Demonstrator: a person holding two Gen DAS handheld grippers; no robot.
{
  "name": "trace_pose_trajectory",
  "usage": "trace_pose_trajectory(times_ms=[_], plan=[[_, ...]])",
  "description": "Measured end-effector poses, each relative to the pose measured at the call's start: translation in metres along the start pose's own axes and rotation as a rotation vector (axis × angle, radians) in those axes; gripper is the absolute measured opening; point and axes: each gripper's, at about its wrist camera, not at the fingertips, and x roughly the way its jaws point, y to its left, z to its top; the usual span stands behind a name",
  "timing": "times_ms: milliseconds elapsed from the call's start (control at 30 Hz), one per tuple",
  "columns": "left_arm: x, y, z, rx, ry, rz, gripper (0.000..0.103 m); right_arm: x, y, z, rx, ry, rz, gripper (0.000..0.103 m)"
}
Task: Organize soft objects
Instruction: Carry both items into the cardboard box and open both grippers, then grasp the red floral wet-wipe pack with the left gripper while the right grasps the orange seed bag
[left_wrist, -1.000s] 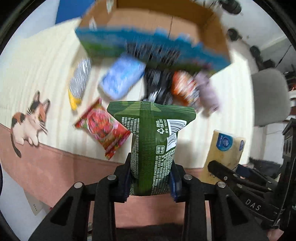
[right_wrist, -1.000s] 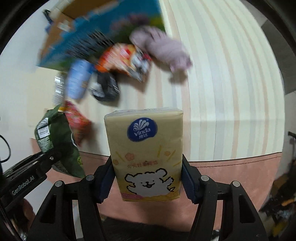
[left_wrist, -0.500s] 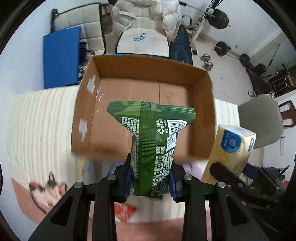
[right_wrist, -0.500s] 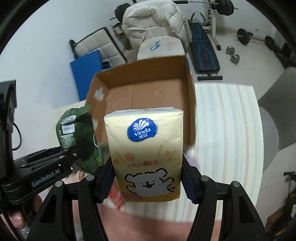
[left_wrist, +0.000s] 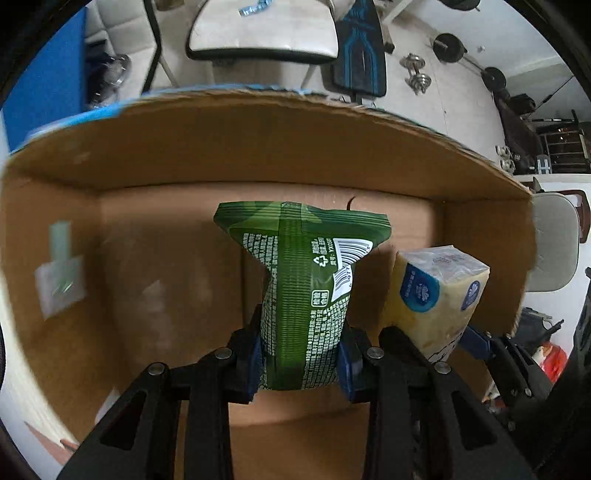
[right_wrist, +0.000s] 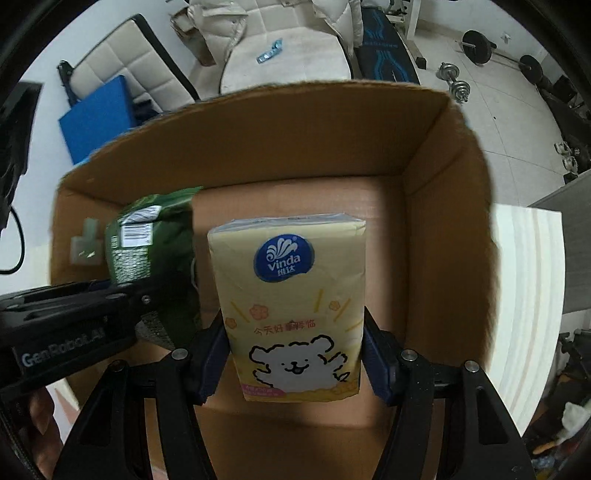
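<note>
Both jaws clamped, left gripper (left_wrist: 300, 360) on the upright green snack bag (left_wrist: 301, 280), right gripper (right_wrist: 295, 363) on the Vinda tissue pack (right_wrist: 291, 306), cardboard box (left_wrist: 258, 147) floor directly ahead.

The yellow tissue pack (right_wrist: 291, 314) carries a round blue badge near its top reading "vinda", with small Chinese characters beneath it. Below the badge, a line of orange Chinese characters runs above a drawn white bear; those characters are too blurred to read. Left of the tissue pack, the black body of the left hand-held gripper (right_wrist: 136, 291) bears the grey word "GenRobot.AI". The green snack bag (left_wrist: 303, 291) shows a white recycling sign and barcode labels beside it; its dense white print and barcode digits are too small to read.
</note>
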Motion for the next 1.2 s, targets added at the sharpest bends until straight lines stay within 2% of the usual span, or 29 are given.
trace_pose_trajectory(times_ms=[33,133,233,333,400,500,567,667,733,833,900,967,1100,1200], plan=[[0.006,0.0,0.004,0.003,0.008,0.0,0.03,0.008,-0.004,0.018,0.006,0.005,-0.001,0.066],[0.017,-0.004,0.006,0.02,0.039,0.002,0.031,0.02,-0.005,0.026,0.016,0.017,-0.014,0.066],[0.02,0.0,0.005,-0.017,0.056,-0.013,0.032,0.027,-0.002,0.032,0.012,0.023,-0.03,0.067],[0.013,-0.004,-0.001,0.008,0.037,0.02,0.053,0.031,-0.002,0.036,0.02,0.04,-0.038,0.068],[0.003,-0.009,-0.01,0.042,0.008,0.058,0.075,0.022,0.008,0.027,0.016,0.045,-0.033,0.072],[-0.017,-0.012,-0.028,0.067,-0.037,0.107,0.087,0.012,0.017,0.022,0.007,0.047,-0.02,0.081],[-0.036,-0.013,-0.039,0.079,-0.08,0.14,0.096,0.005,0.022,0.018,-0.005,0.036,-0.044,0.091],[-0.061,-0.01,-0.059,0.093,-0.164,0.191,0.098,-0.014,0.029,0.007,-0.015,0.015,-0.064,0.094],[-0.079,-0.009,-0.082,0.101,-0.217,0.219,0.099,-0.04,0.024,-0.008,-0.03,-0.01,-0.093,0.103],[-0.094,0.005,-0.099,0.105,-0.271,0.233,0.102,-0.062,0.029,-0.025,-0.042,-0.073,-0.101,0.103],[-0.101,0.005,-0.098,0.101,-0.309,0.246,0.102,-0.076,0.036,-0.041,-0.04,-0.114,-0.089,0.103],[-0.112,0.003,-0.116,0.098,-0.343,0.26,0.102,-0.083,0.033,-0.035,-0.057,-0.14,-0.09,0.103],[-0.127,0.0,-0.143,0.078,-0.377,0.238,0.102,-0.114,0.036,-0.062,-0.093,-0.222,-0.059,0.103],[-0.138,-0.002,-0.169,0.042,-0.4,0.204,0.102,-0.13,0.039,-0.088,-0.125,-0.231,0.013,0.103]])
